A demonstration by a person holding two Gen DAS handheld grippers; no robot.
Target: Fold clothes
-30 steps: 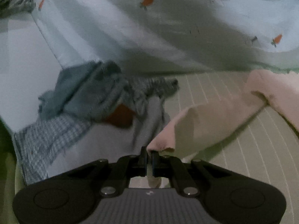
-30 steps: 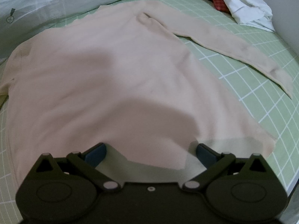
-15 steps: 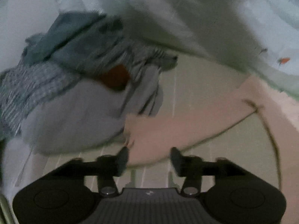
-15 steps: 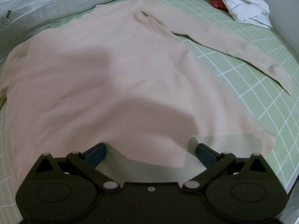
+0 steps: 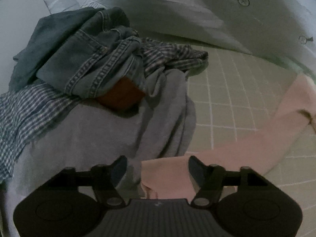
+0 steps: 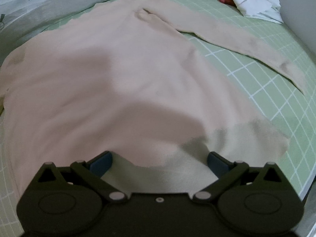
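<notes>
We saw the pale pink sweater lying flat on the green checked bed, its body smooth and one sleeve stretched out to the side. Our right gripper stood spread over the hem. Our left gripper was spread too, the other sleeve's cuff lying loose between its fingers beside a heap of clothes.

A green grid-patterned bed carries a pink sweater and piled clothes.

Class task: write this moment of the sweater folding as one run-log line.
left claw: open, over sleeve cuff | right claw: open, at hem | pink sweater: spread flat on green grid sheet
</notes>
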